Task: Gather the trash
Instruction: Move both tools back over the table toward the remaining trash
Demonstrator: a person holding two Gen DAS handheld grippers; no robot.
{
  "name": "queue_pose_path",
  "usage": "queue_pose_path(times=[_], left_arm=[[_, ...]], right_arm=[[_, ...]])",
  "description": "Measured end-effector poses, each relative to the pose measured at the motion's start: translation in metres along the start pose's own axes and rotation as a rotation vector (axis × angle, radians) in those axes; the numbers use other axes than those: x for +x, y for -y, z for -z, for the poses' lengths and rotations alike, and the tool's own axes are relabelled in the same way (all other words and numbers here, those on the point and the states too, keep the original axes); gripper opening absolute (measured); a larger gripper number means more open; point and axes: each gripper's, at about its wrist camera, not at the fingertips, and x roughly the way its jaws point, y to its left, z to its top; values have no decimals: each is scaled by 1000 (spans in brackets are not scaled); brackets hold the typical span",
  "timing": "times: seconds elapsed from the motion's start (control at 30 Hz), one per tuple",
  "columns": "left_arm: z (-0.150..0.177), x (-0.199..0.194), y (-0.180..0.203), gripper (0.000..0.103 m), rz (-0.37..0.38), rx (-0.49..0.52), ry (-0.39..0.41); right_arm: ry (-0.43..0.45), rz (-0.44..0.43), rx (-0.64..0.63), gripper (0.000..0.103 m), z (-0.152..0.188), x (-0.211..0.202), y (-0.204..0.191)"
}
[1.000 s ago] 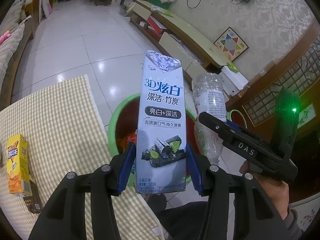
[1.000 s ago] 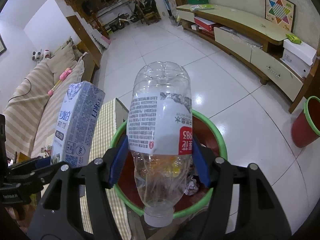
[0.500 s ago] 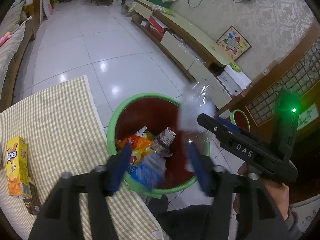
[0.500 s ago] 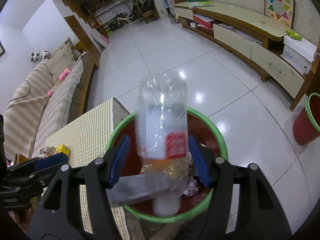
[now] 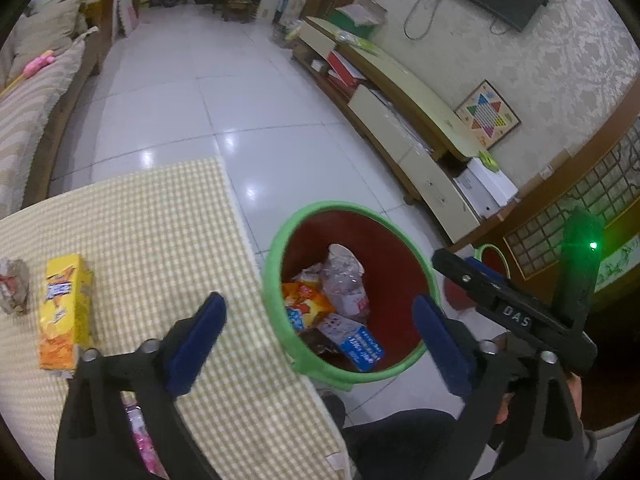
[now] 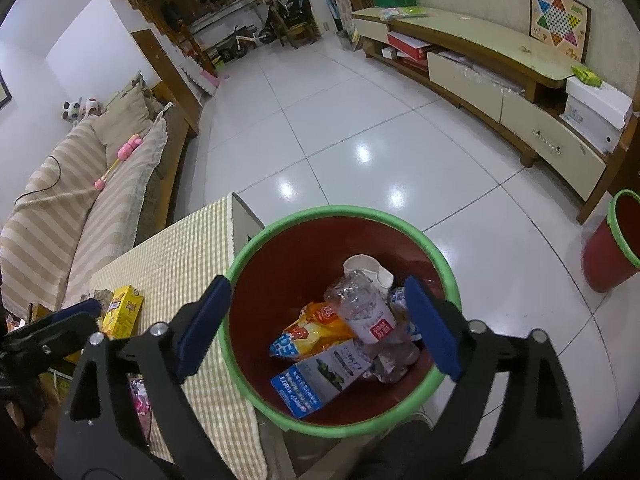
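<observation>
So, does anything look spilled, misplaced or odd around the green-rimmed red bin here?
Nothing stands out. The clear plastic bottle and grey-blue carton lie inside the green-rimmed red bin, nothing spilled beside it. A yellow snack box remains on the checked tablecloth.

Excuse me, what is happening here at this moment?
A person is collecting trash with two hand-held grippers. The left gripper and the right gripper have just been opening and now stand open with nothing between their jaws, above the red bin with a green rim. The clear plastic bottle and the white-and-blue toothpaste box lie inside the bin on other wrappers. A yellow snack box lies on the checked tablecloth, not yet collected.
</observation>
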Motion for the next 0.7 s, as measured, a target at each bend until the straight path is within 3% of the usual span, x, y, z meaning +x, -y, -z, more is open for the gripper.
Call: queue_pose_path(times=[0.07, 0.37, 0.7], left_arm=[[3, -9, -7, 95, -18, -5, 10], [21, -58, -57, 95, -69, -76, 59], [51, -113, -143, 95, -141, -198, 99]], right_arm=[[11, 11, -5, 98, 0, -4, -6], [-4, -16, -62, 98, 12, -8, -54], [-46, -67, -161, 98, 38, 5, -135]])
